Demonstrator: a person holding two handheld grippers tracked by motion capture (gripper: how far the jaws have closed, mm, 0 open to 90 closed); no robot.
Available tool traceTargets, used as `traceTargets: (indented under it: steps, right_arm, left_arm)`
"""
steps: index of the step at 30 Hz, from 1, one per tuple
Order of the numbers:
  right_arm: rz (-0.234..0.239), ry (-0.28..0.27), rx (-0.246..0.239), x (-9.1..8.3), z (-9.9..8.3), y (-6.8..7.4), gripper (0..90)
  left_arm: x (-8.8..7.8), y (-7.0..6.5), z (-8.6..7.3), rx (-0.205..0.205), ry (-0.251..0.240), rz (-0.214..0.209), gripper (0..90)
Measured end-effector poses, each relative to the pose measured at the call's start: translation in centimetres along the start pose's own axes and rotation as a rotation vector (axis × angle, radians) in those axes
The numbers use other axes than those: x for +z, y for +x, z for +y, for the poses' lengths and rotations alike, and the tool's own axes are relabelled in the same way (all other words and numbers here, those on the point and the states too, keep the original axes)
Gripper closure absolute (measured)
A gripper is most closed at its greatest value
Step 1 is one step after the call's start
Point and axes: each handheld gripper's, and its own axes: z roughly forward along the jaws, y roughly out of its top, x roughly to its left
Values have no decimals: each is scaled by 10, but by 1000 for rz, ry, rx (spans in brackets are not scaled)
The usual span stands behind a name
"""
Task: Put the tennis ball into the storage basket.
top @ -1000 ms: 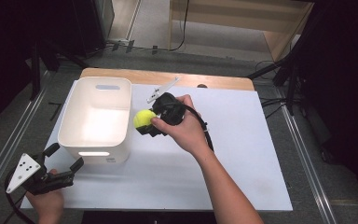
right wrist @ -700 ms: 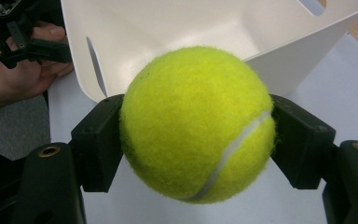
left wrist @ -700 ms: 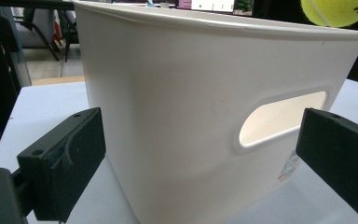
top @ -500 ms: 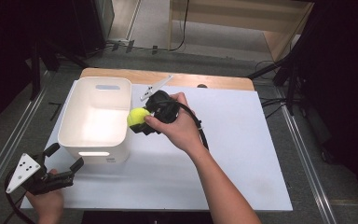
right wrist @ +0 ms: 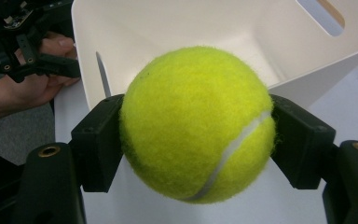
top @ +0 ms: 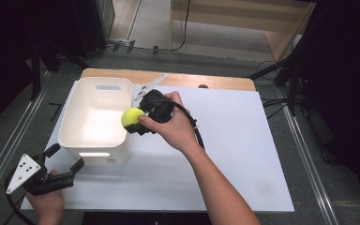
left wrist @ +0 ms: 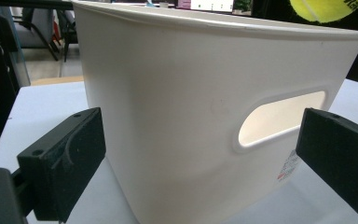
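Note:
A yellow-green tennis ball [top: 132, 117] [right wrist: 196, 123] is clamped between the jaws of my right gripper [top: 138, 119], which is shut on it. The ball hangs over the right rim of a white plastic bin [top: 96, 126] [right wrist: 200, 28], above its opening. Near the table's front left corner my left gripper [top: 65, 159] [left wrist: 205, 154] rests open, its jaws pointing at the bin's near wall [left wrist: 200, 112] with the handle slot. The ball [left wrist: 326, 8] also peeks over the bin's rim in the left gripper view.
The bin stands on a white board [top: 229, 154] laid over a wooden table [top: 187, 79]. A small grey plate [top: 149, 86] lies behind the bin. Dark floor and metal rails surround the table, and the board's right half is bare.
My right gripper has carried the ball leftward, from beside the bin to over its right rim. The left gripper has stayed put.

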Motion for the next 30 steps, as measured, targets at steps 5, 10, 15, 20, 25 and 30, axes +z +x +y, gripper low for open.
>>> traceTargets:
  steps: [5,10,15,20,25,30]
  right_arm:
    - [0,2,-8,3,4,1,248]
    - [13,-1,-19,9,8,4,248]
    - [15,10,-25,14,16,6,248]
    - [20,13,-37,18,22,9,248]
    - [28,19,-46,27,27,12,248]
    - [32,23,-55,32,28,13,247]
  left_arm:
    - [0,0,0,-3,0,0,14]
    - [0,0,0,-1,0,-2,14]
    - [0,0,0,-2,-1,-3,14]
    - [0,0,0,-5,-3,-3,14]
    - [0,0,0,-5,-4,-4,14]
    - [0,0,0,-3,-4,-6,14]
